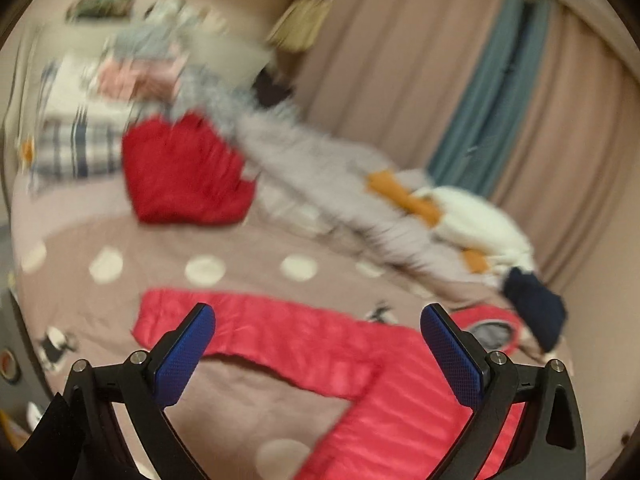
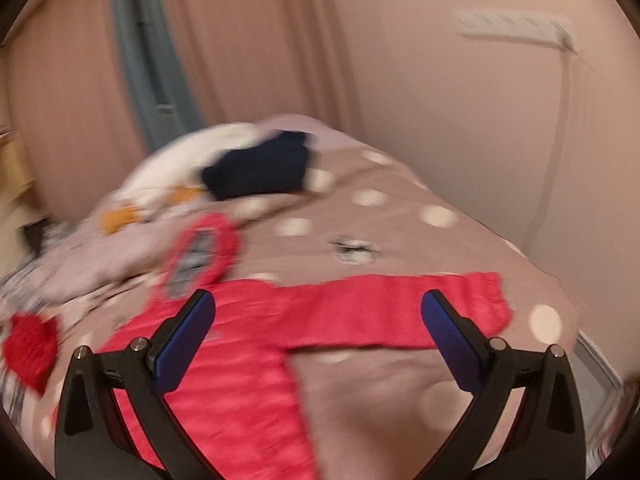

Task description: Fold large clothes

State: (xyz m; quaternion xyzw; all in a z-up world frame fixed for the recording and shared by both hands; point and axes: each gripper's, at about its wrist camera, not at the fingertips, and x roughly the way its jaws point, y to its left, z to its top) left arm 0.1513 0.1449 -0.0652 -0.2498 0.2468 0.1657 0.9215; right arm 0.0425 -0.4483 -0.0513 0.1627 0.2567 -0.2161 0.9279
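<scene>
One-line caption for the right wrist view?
Open right hand-held gripper above a pink jacket spread on a polka-dot bed, sleeve stretched out sideways.

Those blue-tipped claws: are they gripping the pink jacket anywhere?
No. The left gripper and right gripper are open above the pink jacket, holding nothing.

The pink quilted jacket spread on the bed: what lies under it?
Under the pink quilted jacket lies the taupe bedcover with cream dots, visible around both sleeves. Whatever is beneath the jacket's body is covered and cannot be seen.
</scene>
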